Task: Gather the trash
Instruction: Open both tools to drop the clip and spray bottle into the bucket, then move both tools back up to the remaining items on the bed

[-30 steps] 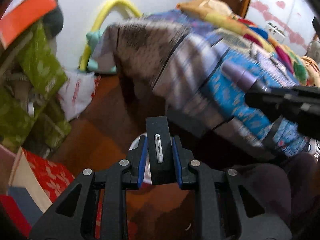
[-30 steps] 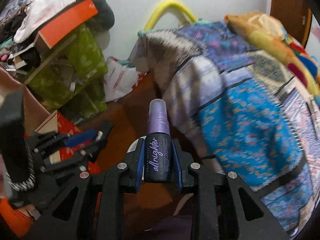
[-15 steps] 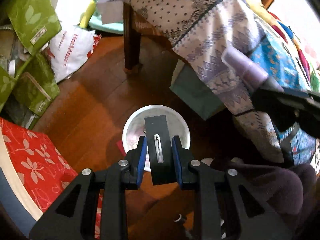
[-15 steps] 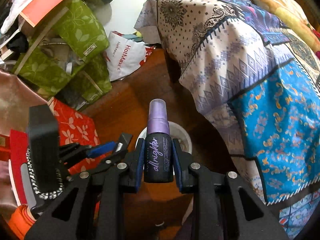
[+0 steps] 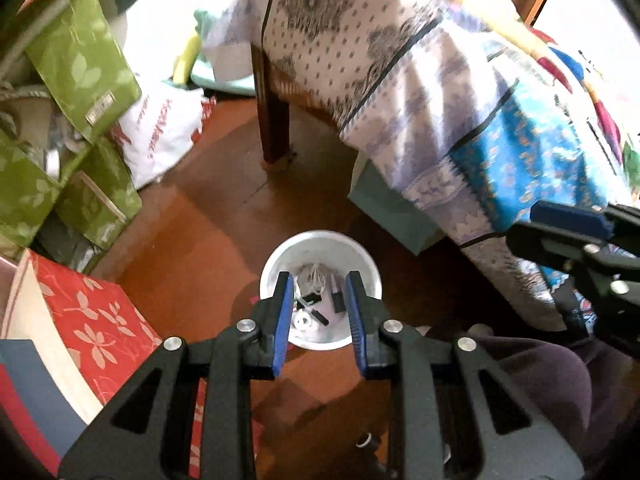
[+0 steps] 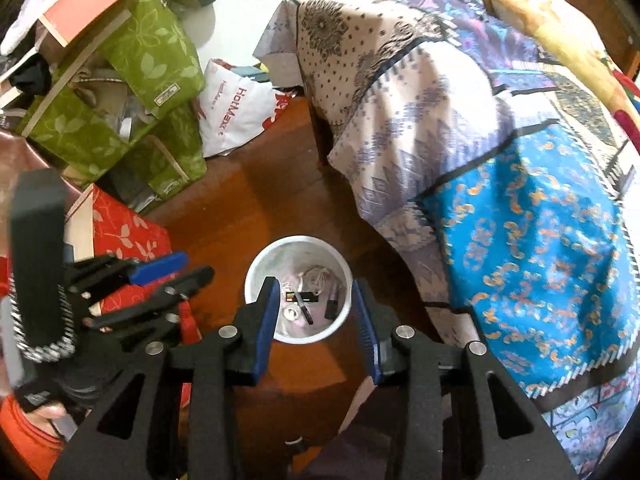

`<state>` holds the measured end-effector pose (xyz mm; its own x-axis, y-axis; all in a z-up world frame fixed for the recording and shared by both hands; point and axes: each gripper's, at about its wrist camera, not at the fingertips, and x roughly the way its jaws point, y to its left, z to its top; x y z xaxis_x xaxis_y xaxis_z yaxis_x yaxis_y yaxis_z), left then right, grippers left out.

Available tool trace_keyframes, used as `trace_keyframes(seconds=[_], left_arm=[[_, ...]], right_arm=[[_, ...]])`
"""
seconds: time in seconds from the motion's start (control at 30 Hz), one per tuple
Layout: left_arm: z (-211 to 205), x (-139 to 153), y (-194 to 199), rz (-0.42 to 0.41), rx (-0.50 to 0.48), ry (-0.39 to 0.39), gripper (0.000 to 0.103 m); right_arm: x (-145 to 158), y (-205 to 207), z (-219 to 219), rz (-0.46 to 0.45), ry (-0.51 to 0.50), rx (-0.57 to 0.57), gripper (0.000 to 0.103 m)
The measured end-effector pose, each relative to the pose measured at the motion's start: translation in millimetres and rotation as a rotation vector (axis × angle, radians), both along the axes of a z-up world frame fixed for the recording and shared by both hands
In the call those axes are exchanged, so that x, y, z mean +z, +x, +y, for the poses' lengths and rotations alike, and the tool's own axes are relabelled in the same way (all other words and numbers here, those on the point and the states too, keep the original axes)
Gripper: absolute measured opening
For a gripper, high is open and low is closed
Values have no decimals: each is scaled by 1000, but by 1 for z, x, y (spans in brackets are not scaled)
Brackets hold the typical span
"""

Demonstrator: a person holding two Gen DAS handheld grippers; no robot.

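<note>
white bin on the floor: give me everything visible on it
The white bin is a round, open-topped, plastic-looking tub standing upright on the brown wooden floor, near the draped bed. Inside lie small dark pieces, a pale tangle and a white round item. Both the left gripper and the right gripper hang open above it, touching nothing.

Down on the brown wooden floor (image 6: 248, 216) stands the round white plastic bin (image 6: 256, 268), small dark bits of trash (image 6: 306, 300) lying in it. Left of it lies the red floral-print flat box (image 6: 128, 232); behind that, stacked green leaf-print fabric boxes (image 6: 152, 60), a white plastic shopping bag (image 6: 236, 116) beside them. Right of the bin, a patterned patchwork bedspread (image 6: 500, 200) hangs over the bed.
</note>
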<state>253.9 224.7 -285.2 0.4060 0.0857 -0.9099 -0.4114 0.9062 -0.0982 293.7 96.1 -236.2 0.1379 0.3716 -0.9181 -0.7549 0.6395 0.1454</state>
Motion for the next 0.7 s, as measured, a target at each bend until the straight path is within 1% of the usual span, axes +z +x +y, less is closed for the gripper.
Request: trace_keyframes(seconds=[0.2,0.37,0.4,0.43,0.47,0.5,0.53,0.57,0.7], left_arm=[[-25,50,-4,-87,-19,50,26],[-54,94,-2,-163,-52,92,31],[-60,102,0,-177,-58,96,34],[-66,109,2,-191,-63,101,41],[-73,117,5,-205,-68,106,44],[-78,124,7,-215,-71,110,54],[-84,131,11,-228,-71,117,62],[-90,137,14,-241,-72,124,64],[-118,156,32,-274,-108,120,66]], right_arm=[[30,-1,-33,-52,53,-24,34],[66,-1,-67,-133,118,-60,34],[73,-1,-74,-150,131,-68,37],[80,0,-81,-165,142,-76,40],[87,1,-89,-182,156,-87,48],[93,1,-97,-201,170,-100,56],[98,2,-104,-222,184,-115,58],[105,2,-114,-246,199,-133,61],[123,12,-147,-317,217,-190,62]])
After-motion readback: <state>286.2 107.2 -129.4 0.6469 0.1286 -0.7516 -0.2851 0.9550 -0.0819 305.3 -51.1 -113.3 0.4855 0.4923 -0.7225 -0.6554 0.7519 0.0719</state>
